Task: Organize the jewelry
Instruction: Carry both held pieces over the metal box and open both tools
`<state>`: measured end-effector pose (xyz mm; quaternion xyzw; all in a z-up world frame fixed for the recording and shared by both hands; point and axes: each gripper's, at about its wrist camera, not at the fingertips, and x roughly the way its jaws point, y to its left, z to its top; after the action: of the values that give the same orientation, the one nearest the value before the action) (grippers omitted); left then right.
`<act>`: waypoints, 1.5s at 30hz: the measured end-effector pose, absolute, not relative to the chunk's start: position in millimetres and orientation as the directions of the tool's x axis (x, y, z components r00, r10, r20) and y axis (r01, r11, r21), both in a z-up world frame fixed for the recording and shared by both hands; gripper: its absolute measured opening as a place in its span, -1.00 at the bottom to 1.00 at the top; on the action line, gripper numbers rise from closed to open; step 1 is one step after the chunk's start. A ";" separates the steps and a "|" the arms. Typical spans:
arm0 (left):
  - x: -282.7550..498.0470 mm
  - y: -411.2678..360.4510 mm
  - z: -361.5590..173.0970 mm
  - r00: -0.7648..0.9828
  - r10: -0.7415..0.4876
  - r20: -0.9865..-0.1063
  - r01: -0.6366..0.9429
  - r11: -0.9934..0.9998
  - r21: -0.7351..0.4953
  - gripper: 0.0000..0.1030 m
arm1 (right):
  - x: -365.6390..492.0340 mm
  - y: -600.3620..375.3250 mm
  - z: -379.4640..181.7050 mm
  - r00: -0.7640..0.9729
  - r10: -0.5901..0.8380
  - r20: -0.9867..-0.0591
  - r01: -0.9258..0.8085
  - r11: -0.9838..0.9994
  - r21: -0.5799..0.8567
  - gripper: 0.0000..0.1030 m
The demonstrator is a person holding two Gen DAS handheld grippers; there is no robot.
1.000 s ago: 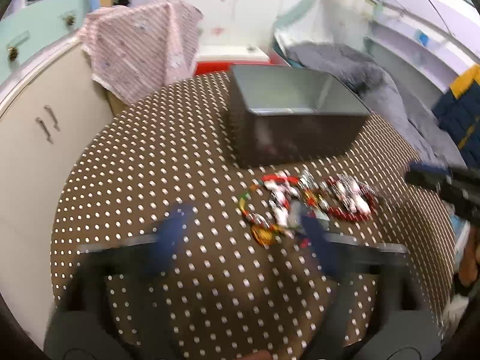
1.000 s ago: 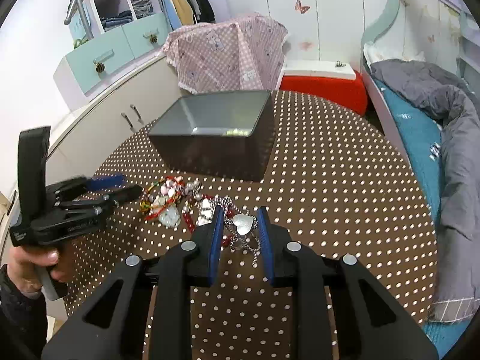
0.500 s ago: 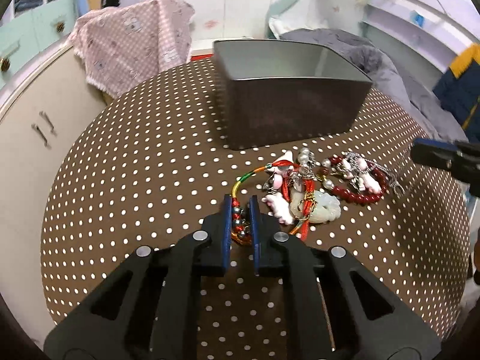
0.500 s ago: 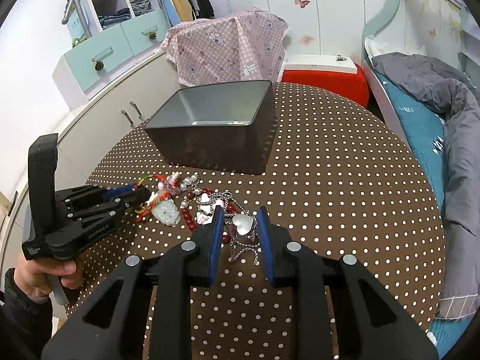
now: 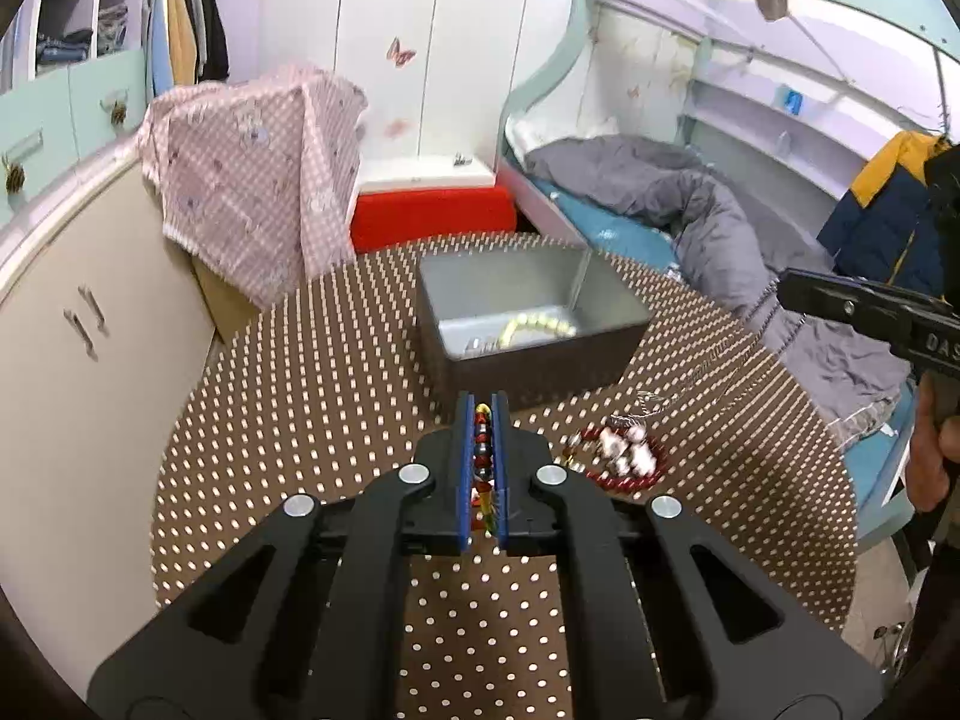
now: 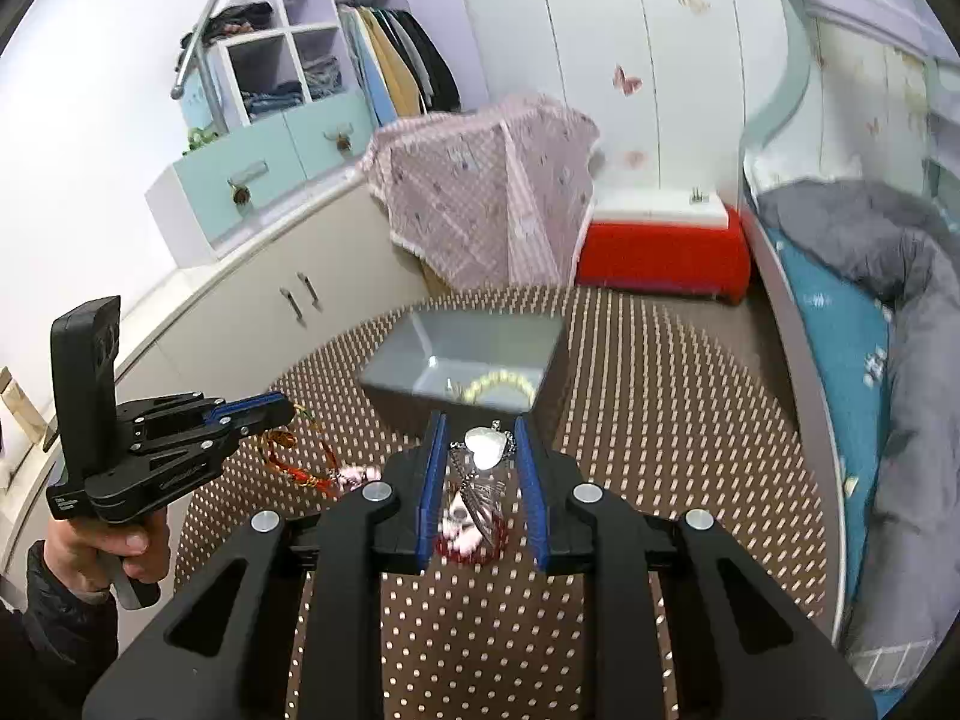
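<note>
Beaded bracelet | multicoloured round beads | pinched between left jaws | heart pendant glossy

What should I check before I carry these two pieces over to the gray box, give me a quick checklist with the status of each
1. Left gripper clamped on the multicolored beaded bracelet: ok, beads sit between the shut pads.
2. Right gripper holding the heart pendant necklace: ok, pendant sits between the pads, chain hanging below.
3. Bracelet clear of the table: cannot tell, its red cord and pink charms dangle low.
4. Gray box open on top: ok, no lid.
5. Room in the box: ok, only a pale bead bracelet and a small piece inside.
6. Red bead bracelet free of the lifted chain: cannot tell.
</note>
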<state>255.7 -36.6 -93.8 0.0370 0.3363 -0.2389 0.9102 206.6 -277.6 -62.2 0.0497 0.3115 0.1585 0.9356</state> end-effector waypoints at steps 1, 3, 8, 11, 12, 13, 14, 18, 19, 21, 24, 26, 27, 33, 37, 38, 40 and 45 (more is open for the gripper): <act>255.0 -36.2 -90.4 0.663 -0.413 -0.625 0.463 0.882 -0.091 -0.89 | 206.5 -277.4 -56.2 0.763 0.328 -0.558 -0.270 0.945 0.186 -0.59; 256.9 -34.7 -83.3 0.672 -0.410 -0.616 0.463 0.882 -0.082 -0.89 | 207.0 -276.6 -49.5 0.770 0.327 -0.548 -0.275 0.945 0.177 -0.59; 255.8 -28.6 -75.8 0.675 -0.426 -0.603 0.469 0.878 -0.095 -0.89 | 205.9 -276.5 -43.6 0.774 0.345 -0.531 -0.292 0.939 0.183 -0.59; 254.2 -24.8 -67.9 0.682 -0.435 -0.588 0.473 0.875 -0.098 -0.89 | 206.4 -273.6 -44.1 0.770 0.354 -0.531 -0.303 0.935 0.185 -0.59; 252.9 -23.0 -65.4 0.688 -0.433 -0.582 0.473 0.876 -0.093 -0.89 | 207.0 -273.1 -45.6 0.765 0.362 -0.533 -0.308 0.932 0.190 -0.59; 251.4 -23.3 -62.6 0.692 -0.432 -0.579 0.473 0.877 -0.089 -0.89 | 207.4 -271.5 -47.1 0.761 0.367 -0.535 -0.311 0.930 0.194 -0.59; 250.9 -23.5 -60.0 0.694 -0.433 -0.575 0.475 0.876 -0.086 -0.89 | 208.1 -270.6 -49.1 0.758 0.367 -0.539 -0.313 0.930 0.194 -0.59; 249.6 -22.4 -52.0 0.702 -0.438 -0.561 0.482 0.873 -0.078 -0.89 | 211.2 -265.2 -68.4 0.724 0.379 -0.577 -0.319 0.925 0.207 -0.59; 248.6 -22.3 -49.8 0.703 -0.441 -0.557 0.484 0.872 -0.080 -0.89 | 210.7 -264.2 -71.1 0.720 0.383 -0.579 -0.321 0.923 0.212 -0.59; 247.4 -22.5 -43.6 0.707 -0.448 -0.547 0.489 0.868 -0.079 -0.89 | 207.7 -263.4 -69.1 0.723 0.392 -0.569 -0.326 0.920 0.218 -0.59; 245.4 -22.1 -30.3 0.703 -0.482 -0.523 0.515 0.852 -0.093 -0.89 | 204.5 -264.0 -52.4 0.741 0.400 -0.539 -0.341 0.916 0.212 -0.59; 243.1 -23.7 -21.7 0.710 -0.489 -0.507 0.525 0.847 -0.082 -0.89 | 204.2 -261.9 -42.6 0.746 0.402 -0.531 -0.353 0.915 0.197 -0.59; 243.5 -24.6 -18.3 0.717 -0.485 -0.501 0.524 0.849 -0.072 -0.89 | 205.4 -260.1 -41.7 0.741 0.401 -0.539 -0.359 0.915 0.187 -0.59; 243.6 -28.4 -13.8 0.714 -0.495 -0.495 0.535 0.842 -0.070 -0.89 | 215.5 -237.9 -87.2 0.629 0.428 -0.649 -0.396 0.895 0.207 -0.53; 241.1 -32.4 -13.2 0.706 -0.505 -0.497 0.545 0.835 -0.073 -0.89 | 221.1 -214.3 -105.9 0.591 0.454 -0.667 -0.435 0.876 0.210 -0.37; 240.8 -32.2 -12.4 0.706 -0.506 -0.496 0.547 0.834 -0.071 -0.89 | 222.2 -207.6 -106.0 0.585 0.469 -0.662 -0.453 0.866 0.213 -0.36; 242.5 -29.8 -11.5 0.700 -0.515 -0.494 0.555 0.828 -0.077 -0.89 | 226.4 -193.7 -103.4 0.575 0.496 -0.650 -0.488 0.846 0.214 -0.30; 240.7 -28.6 -9.0 0.691 -0.530 -0.492 0.570 0.817 -0.080 -0.89 | 237.5 -170.7 -103.4 0.544 0.555 -0.629 -0.556 0.800 0.225 -0.27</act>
<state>240.7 -28.6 -9.0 0.0396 0.2550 -0.2995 0.9185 237.5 -170.7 -103.4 -0.0006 0.3577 0.3162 0.8787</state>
